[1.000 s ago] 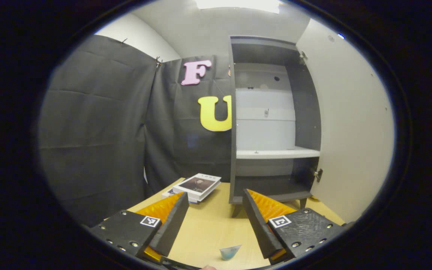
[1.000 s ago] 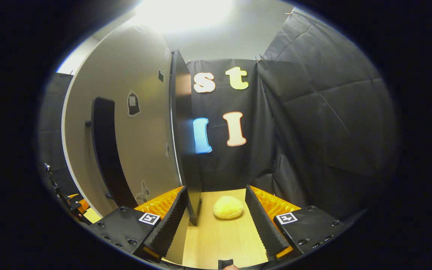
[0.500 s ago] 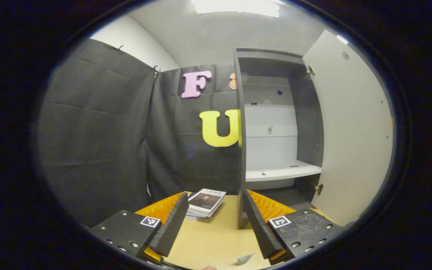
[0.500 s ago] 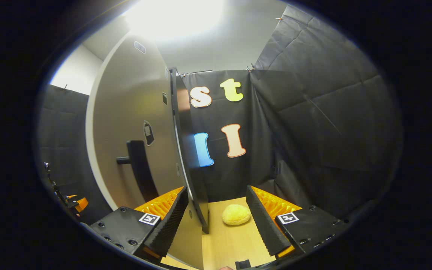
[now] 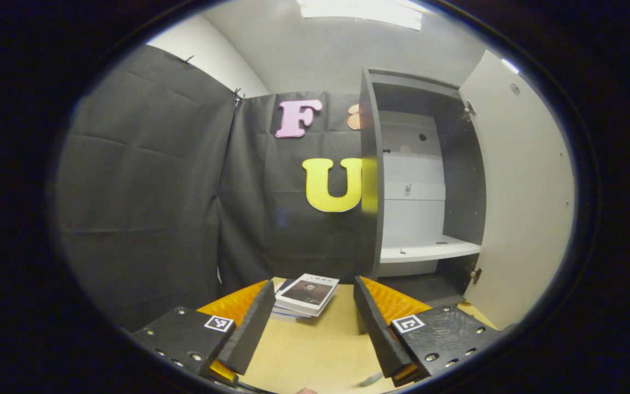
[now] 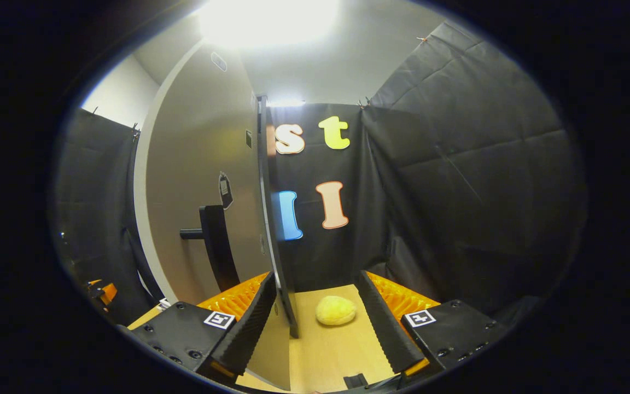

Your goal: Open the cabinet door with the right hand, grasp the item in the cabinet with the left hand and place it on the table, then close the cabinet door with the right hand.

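Note:
The dark cabinet point(image 5: 372, 180) stands open on the wooden table point(image 5: 315, 345), its white shelf point(image 5: 430, 251) bare. Its pale door point(image 5: 523, 186) is swung out to the right. In the right gripper view I see the door's outer face point(image 6: 194, 180) with its black handle point(image 6: 217, 246) and the cabinet's dark side wall point(image 6: 276, 241). A yellow round item point(image 6: 336, 310) lies on the table beside the cabinet. My left gripper point(image 5: 313, 287) is open and holds nothing. My right gripper point(image 6: 316, 279) is open too, the cabinet's lower corner between its fingers, untouched.
A stack of books point(image 5: 305, 294) lies on the table left of the cabinet. A small pale thing point(image 5: 371, 378) sits at the near table edge. The other gripper point(image 6: 100, 290) shows far left in the right gripper view. Black cloth walls close in on both sides.
The left gripper's view has swung left, so the cabinet sits farther right and the small pale thing has slid almost out below. The right gripper's view shifted slightly; both stay open.

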`<act>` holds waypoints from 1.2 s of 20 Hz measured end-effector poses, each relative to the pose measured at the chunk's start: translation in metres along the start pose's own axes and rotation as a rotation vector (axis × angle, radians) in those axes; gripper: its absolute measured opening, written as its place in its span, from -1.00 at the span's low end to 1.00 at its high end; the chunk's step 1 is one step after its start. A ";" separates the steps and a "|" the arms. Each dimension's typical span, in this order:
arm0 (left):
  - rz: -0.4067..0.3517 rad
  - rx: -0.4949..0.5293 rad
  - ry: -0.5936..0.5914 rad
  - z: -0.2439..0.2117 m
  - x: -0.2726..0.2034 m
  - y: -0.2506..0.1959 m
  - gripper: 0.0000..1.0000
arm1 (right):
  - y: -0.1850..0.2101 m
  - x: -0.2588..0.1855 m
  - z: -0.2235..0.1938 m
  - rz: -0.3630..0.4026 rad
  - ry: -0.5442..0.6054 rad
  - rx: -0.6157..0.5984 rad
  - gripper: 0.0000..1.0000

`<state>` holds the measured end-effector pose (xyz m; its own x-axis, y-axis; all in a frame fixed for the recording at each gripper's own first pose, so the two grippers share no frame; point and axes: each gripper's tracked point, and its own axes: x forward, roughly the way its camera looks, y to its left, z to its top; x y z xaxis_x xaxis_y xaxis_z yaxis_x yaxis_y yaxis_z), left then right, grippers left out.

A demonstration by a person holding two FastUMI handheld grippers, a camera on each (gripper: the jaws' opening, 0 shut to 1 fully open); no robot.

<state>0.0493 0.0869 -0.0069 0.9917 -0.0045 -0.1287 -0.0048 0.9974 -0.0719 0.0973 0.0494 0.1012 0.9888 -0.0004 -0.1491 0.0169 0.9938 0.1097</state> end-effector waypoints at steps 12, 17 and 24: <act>-0.041 0.016 0.005 -0.007 0.025 0.041 0.79 | 0.106 0.004 -0.014 0.089 0.011 0.001 0.94; -0.029 0.014 0.007 -0.008 0.028 0.065 0.75 | 0.148 0.013 -0.022 0.135 0.020 -0.008 0.94; -0.040 0.025 0.013 -0.008 0.030 0.086 0.75 | 0.230 0.025 -0.039 0.273 0.018 -0.013 0.94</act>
<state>0.0775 0.1723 -0.0250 0.9892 -0.0448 -0.1392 0.0378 0.9979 -0.0528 0.1199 0.2821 0.0846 0.9537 0.2695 -0.1334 -0.2518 0.9582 0.1356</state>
